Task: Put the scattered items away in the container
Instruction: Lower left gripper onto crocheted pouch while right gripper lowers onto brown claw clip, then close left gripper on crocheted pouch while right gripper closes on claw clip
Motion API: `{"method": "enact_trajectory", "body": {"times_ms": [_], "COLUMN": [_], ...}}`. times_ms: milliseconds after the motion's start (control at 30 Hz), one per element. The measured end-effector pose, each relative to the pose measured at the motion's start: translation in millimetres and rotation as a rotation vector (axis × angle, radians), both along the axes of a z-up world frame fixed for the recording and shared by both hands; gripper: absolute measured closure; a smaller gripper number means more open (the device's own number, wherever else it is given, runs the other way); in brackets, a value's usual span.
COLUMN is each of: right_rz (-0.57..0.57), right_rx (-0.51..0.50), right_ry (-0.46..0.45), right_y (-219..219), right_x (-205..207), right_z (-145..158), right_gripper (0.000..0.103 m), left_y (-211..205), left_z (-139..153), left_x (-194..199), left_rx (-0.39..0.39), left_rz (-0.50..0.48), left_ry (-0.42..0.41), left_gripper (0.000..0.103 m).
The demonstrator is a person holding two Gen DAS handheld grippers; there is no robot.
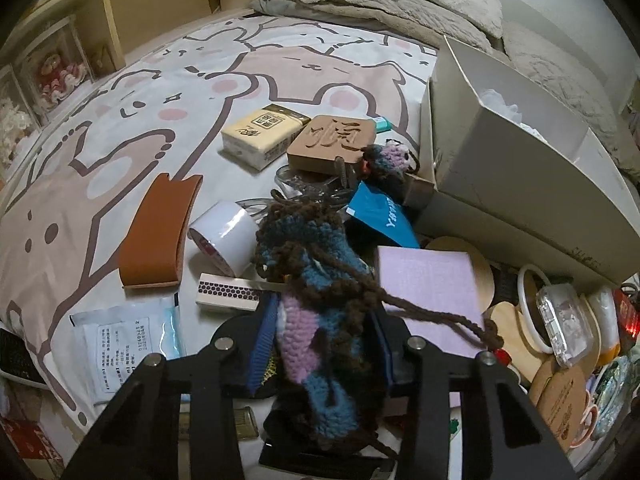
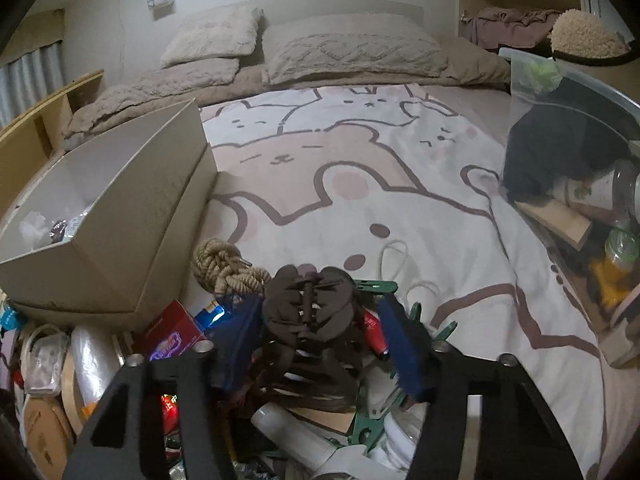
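In the left wrist view my left gripper is shut on a crocheted drawstring pouch of blue, lilac and brown yarn; its brown cord trails right over a lilac box. The white cardboard box stands open at the right. In the right wrist view a brown hair claw clip sits between the blue pads of my right gripper, which look closed on it above a heap of clutter. The same white box lies to the left, with a few things in its bottom.
On the cartoon bedsheet lie a tissue pack, a carved wooden block, a white tape roll, a brown leather piece and a matchbox. A rope knot, a red box and a clear bin flank the claw clip.
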State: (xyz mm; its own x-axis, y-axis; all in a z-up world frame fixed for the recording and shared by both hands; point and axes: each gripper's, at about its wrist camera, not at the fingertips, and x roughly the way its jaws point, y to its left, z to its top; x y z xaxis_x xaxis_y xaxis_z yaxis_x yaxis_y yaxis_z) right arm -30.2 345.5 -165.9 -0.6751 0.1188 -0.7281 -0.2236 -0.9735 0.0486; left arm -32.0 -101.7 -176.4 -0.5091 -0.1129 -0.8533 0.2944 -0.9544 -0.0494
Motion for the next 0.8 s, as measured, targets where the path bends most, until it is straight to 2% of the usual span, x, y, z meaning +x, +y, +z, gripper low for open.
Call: {"method": "enact_trajectory", "body": {"times_ms": [100,333,633,800], "right_rz": [0.017,0.022,-0.013,-0.002], "right_rx": [0.006,0.131,0.074,0.030], "right_ry": [-0.001,0.030,0.124,0.169], "right_y": [-3,-18,-9,-11], "right_x": [0,3,10,16], "right_z": [-1,5,32,43], "right_gripper": [0.058,0.058,0.058,0.058], "left_y": [-2,-1,-8,-12], "left_z": [1,7,25,33], "left_x": [0,2,5,7], "left_rx": [0.007,-0.012,-0.035,-0.017], "left_rz": [0.006,0.006,0.017,0.019], "left_ry": [0.007,0.039,0.114,0.140], "left_gripper": [0.063,0.067,0.069,0.069]}}
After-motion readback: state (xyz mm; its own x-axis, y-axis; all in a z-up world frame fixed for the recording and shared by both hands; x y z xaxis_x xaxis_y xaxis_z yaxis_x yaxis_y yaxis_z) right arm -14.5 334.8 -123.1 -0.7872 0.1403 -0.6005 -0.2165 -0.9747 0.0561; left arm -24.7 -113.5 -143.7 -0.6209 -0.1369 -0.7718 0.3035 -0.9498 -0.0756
